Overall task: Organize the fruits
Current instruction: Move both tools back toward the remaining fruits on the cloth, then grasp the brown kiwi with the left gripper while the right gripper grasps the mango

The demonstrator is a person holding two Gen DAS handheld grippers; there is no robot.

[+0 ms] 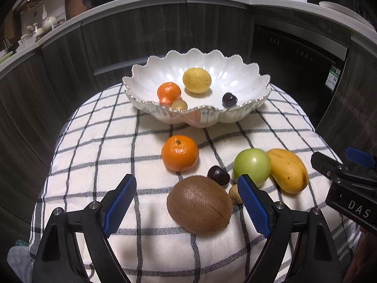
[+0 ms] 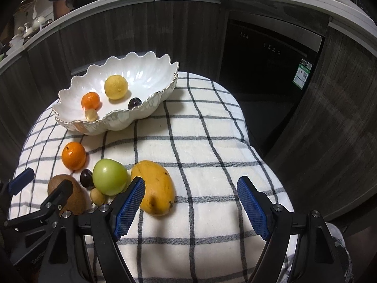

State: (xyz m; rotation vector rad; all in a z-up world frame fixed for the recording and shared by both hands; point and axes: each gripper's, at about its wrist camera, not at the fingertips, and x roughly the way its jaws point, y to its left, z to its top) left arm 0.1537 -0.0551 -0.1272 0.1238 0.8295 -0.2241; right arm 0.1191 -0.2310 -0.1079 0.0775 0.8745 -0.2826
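Bowl (image 1: 245, 75): white, scalloped, at the far side of the desk (image 1: 94, 146) on its checked cloth; already holding a small orange (image 1: 169, 92), a pale grape-like fruit (image 1: 179, 105), a lemon (image 1: 197, 80) and a dark plum (image 1: 229, 99)
Left hand-held gripper (image 1: 187, 202): spread wide, empty; hovering low with the kiwi (image 1: 199, 204) lying between the blue pads, not pressed
Loose on the cloth, left to right: large orange (image 1: 180, 152); kiwi; second dark plum (image 1: 218, 175); small tan fruit (image 1: 235, 193); green apple (image 1: 252, 167); mango (image 1: 288, 173) just beside the apple
Right hand-held gripper (image 2: 190, 204): spread wide, empty; left pad close beside the mango, bare cloth between the pads
Done: four fruits in the bowl
Left: six fruits outside it; roughly under halfway; kiwi and mango likely next
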